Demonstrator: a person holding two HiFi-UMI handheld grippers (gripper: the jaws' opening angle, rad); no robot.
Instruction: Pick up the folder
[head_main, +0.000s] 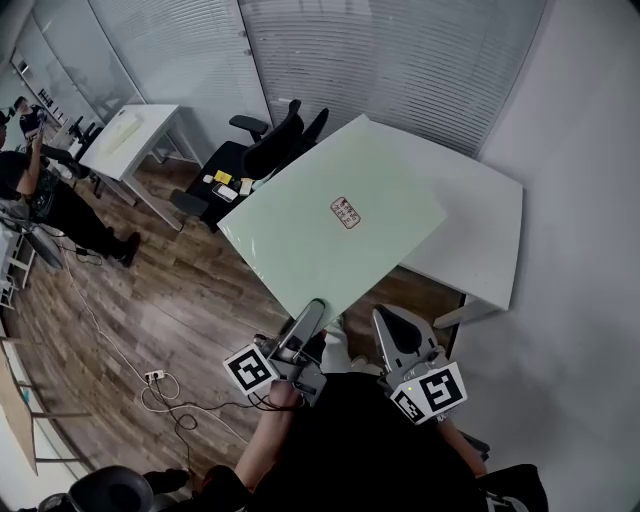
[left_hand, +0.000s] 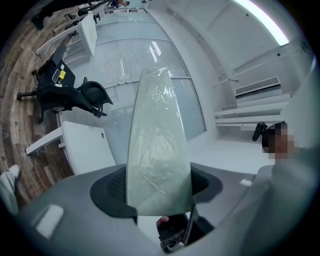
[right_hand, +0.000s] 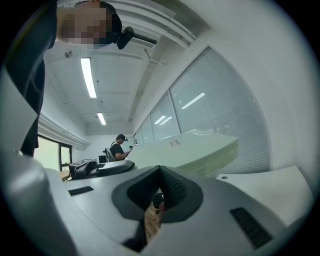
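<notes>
Folder (head_main: 330, 235), pale green, broad and flat, hangs in the air in front of the person, clear of any surface. Its far part overlaps the white desk (head_main: 485, 225) in the head view, and its near part is above the wood floor (head_main: 150, 290). A small label with red print (head_main: 345, 212) sits near the middle of its upper face.

The left gripper (head_main: 312, 310) is clamped on the folder's near corner. In the left gripper view the sheet rises straight up between the two jaws, whose dark pads press on it from either side, and its glossy plastic skin shows creases.

The right gripper (head_main: 385, 318) is just beside the left one, under the folder's near edge, and whether it touches the folder cannot be told. In the right gripper view its jaws meet at the tips with nothing between them. The folder is seen there edge-on, above and to the right of them.

Behind the folder, two black office chairs (head_main: 275, 145) stand by the desk. A second white table (head_main: 135, 135) is further left, near a person in dark clothes (head_main: 40, 195). A power strip with a cable (head_main: 155, 377) lies on the floor. Pale blinds (head_main: 400, 60) cover the glass wall behind the desk.
</notes>
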